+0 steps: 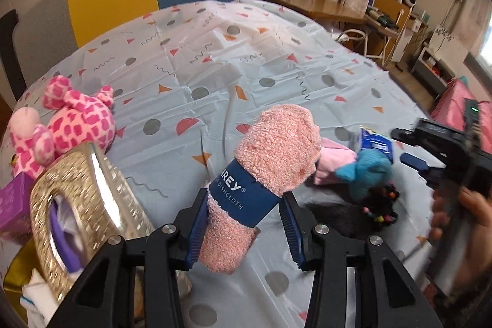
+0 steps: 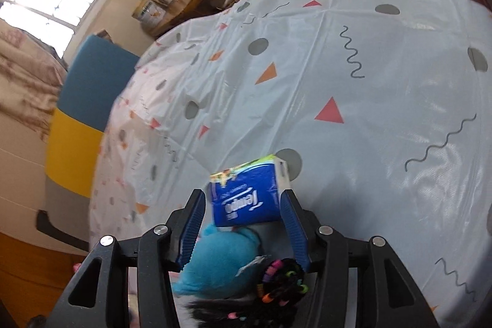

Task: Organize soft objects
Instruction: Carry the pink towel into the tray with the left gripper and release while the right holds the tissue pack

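Note:
My left gripper is shut on a rolled pink dishcloth, gripping it at its dark blue paper band and holding it above the table. Off to the right in the left wrist view is my right gripper, held by a person's hand. In its own view the right gripper stands open around a blue tissue pack, with a thin gap at the left pad. That pack rests by a blue plush toy. The same plush lies under the right fingers.
A black hairpiece with coloured beads and a pink cloth lie beside the blue plush. On the left are a pink spotted plush, a gold glitter tissue box and a purple box. Patterned tablecloth covers the table. Yellow and blue chairs stand behind.

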`<state>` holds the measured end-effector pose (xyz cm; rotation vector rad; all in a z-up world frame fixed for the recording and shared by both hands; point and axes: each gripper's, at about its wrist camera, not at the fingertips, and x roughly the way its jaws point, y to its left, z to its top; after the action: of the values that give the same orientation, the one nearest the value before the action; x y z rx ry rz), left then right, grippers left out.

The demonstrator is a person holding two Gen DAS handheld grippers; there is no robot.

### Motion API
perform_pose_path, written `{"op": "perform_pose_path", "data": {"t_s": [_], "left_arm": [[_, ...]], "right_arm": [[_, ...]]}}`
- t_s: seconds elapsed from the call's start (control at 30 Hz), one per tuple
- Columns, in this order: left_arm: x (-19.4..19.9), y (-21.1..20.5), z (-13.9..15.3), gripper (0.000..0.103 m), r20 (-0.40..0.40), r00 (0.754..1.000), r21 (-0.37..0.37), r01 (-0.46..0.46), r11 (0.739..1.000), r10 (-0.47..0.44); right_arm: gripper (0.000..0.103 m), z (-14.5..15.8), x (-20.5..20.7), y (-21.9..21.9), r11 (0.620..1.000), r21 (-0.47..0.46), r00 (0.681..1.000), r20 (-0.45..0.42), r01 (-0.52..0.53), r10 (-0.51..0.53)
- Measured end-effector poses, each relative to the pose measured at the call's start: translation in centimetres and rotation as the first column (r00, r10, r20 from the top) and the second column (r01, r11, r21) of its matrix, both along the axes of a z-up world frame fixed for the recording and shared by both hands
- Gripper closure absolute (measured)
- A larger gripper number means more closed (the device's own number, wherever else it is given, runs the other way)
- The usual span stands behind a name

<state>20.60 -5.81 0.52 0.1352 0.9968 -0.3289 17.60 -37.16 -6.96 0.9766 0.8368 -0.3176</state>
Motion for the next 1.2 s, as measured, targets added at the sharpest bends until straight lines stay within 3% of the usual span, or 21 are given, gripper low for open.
{"op": "perform_pose_path", "data": {"t_s": [0.03, 0.17, 0.2, 0.33, 0.47, 0.6, 0.77, 0.87, 0.97, 1.07, 1.2], "left_arm": [[-0.6, 0.3, 0.4, 0.057, 0.009, 1.000, -0.008, 0.001, 1.000, -0.001], [-2.9, 1.4, 1.8, 0.057, 0.039, 0.999, -0.048, 0.019, 0.999, -0.017], [-3.7, 1.8, 2.3, 0.057, 0.053, 0.998, -0.054, 0.023, 0.998, -0.020], [-5.2, 3.3, 3.9, 0.057, 0.083, 0.996, -0.082, 0.027, 0.996, -0.020], [-4.7, 4.1, 4.4, 0.057, 0.078, 0.997, -0.077, 0.028, 0.997, -0.022], [-1.7, 4.4, 4.5, 0.057, 0.058, 0.998, -0.084, -0.007, 0.996, 0.012], [4.1, 7.3, 5.1, 0.057, 0.038, 0.987, -0.111, -0.149, 0.982, 0.154], [6.6, 11.3, 6.0, 0.057, 0.060, 0.960, -0.111, -0.265, 0.958, 0.273], [7.4, 16.7, 6.6, 0.057, 0.075, 0.916, -0.113, -0.385, 0.916, 0.394], [6.2, 22.3, 6.7, 0.057, 0.095, 0.861, -0.094, -0.491, 0.866, 0.499], [2.5, 27.6, 5.7, 0.057, 0.104, 0.821, -0.060, -0.559, 0.827, 0.562]], "right_arm": [[0.051, 0.1, 0.2, 0.2, 0.999, -0.046, 1.000, -0.022, 0.001, -0.002], [0.026, 0.9, 1.6, 1.7, 0.978, -0.197, 0.997, -0.040, -0.067, 0.061], [0.024, 0.8, 2.0, 2.1, 0.973, -0.210, 0.995, -0.048, -0.096, 0.088], [0.024, -0.1, 4.3, 4.0, 0.931, -0.311, 0.978, -0.146, -0.189, 0.150], [0.024, -1.7, 5.7, 4.6, 0.901, -0.352, 0.955, -0.240, -0.252, 0.173], [0.028, -2.2, 5.7, 4.6, 0.895, -0.357, 0.951, -0.244, -0.268, 0.188], [0.028, -2.1, 5.7, 4.7, 0.894, -0.356, 0.951, -0.245, -0.271, 0.190], [0.028, -2.1, 5.7, 4.5, 0.903, -0.339, 0.952, -0.239, -0.264, 0.189], [0.028, -2.1, 5.7, 4.3, 0.909, -0.329, 0.954, -0.234, -0.257, 0.185], [0.028, -2.0, 5.8, 4.3, 0.897, -0.345, 0.949, -0.245, -0.275, 0.196], [0.028, -2.0, 6.0, 4.7, 0.885, -0.356, 0.943, -0.253, -0.300, 0.218]]}}
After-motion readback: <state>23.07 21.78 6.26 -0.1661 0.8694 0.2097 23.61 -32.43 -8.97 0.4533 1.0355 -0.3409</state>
